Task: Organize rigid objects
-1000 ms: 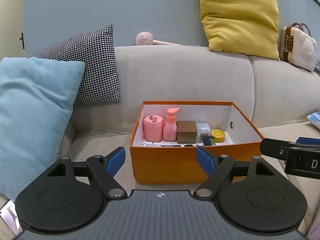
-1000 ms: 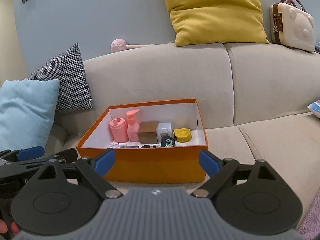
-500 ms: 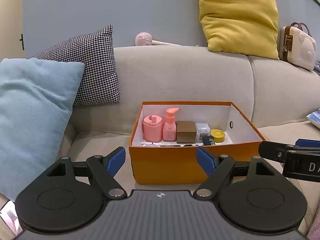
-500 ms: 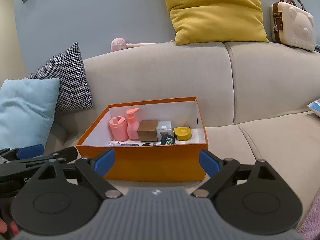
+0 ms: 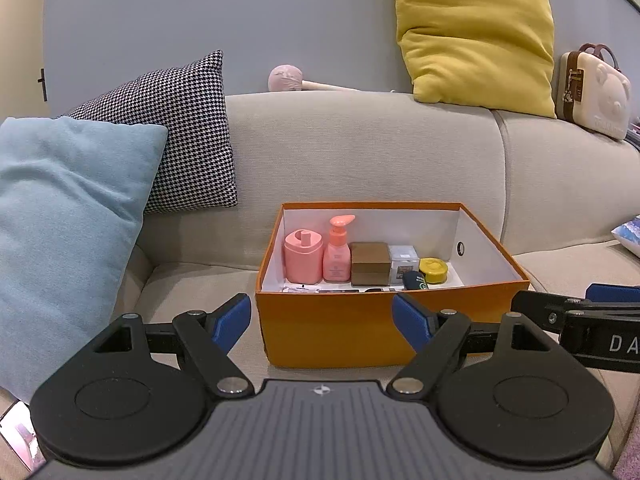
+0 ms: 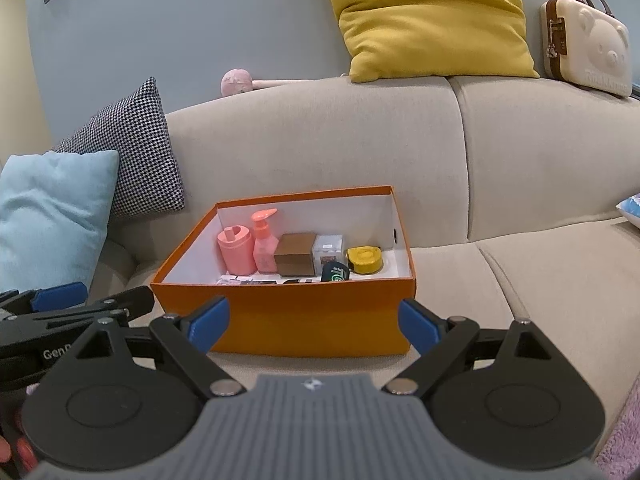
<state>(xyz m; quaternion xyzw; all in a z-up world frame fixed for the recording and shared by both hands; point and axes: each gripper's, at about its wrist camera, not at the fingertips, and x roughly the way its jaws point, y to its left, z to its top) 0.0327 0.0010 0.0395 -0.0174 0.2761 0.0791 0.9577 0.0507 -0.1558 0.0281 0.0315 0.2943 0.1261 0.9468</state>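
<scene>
On the beige sofa, both grippers, left gripper (image 5: 322, 318) and right gripper (image 6: 314, 326), hang wide open and empty; stiff, light-looking orange cardboard box (image 6: 304, 320) probably best pinched on its side walls.

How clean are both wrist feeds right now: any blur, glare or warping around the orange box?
Left wrist: sharp, even indoor light, no glare; fisheye bows the sofa back, orange box near centre reads true. Right wrist: equally sharp; dark vignette in the corners, box interior evenly lit.
</scene>
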